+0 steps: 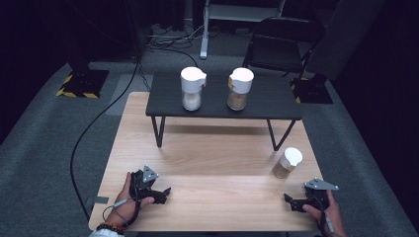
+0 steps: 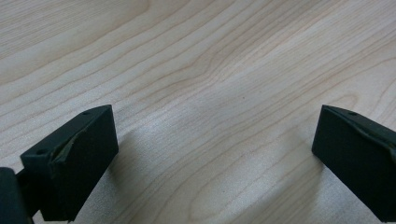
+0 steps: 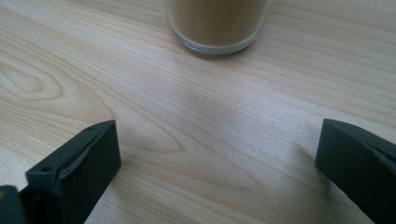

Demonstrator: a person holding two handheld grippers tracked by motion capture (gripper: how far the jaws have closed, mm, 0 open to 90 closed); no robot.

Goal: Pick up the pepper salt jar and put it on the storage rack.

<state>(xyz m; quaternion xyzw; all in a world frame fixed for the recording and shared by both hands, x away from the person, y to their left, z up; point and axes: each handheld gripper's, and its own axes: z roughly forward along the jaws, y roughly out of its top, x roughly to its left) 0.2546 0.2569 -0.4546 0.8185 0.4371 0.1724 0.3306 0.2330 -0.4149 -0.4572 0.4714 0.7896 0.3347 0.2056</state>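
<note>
Progress looks close to nil: the small jar (image 1: pixel 287 163) of brownish powder with a white lid stands alone on the wooden table (image 1: pixel 212 153), at its right side, below the low black shelf (image 1: pixel 222 101), and nothing has hold of it. The right gripper (image 1: pixel 291 202) rests near the table's front right corner with its jaws spread wide and empty; in the right gripper view the jar's glass base (image 3: pixel 217 23) stands ahead of the jaws, a little apart, upright on the wood. The left gripper (image 1: pixel 160 193) lies at the front left, well apart from the jar, jaws likewise wide and holding nothing, with bare wood grain between them in the left gripper view. On the shelf stand 2 taller dispensers: 1 with white contents (image 1: pixel 191 88) at the left and 1 with brown contents (image 1: pixel 239 89) at the right. Judging by this layout, the likely job is to lift the loose jar up beside those 2, so the reach, the grasp, the lift and the placement are all left to do.
</note>
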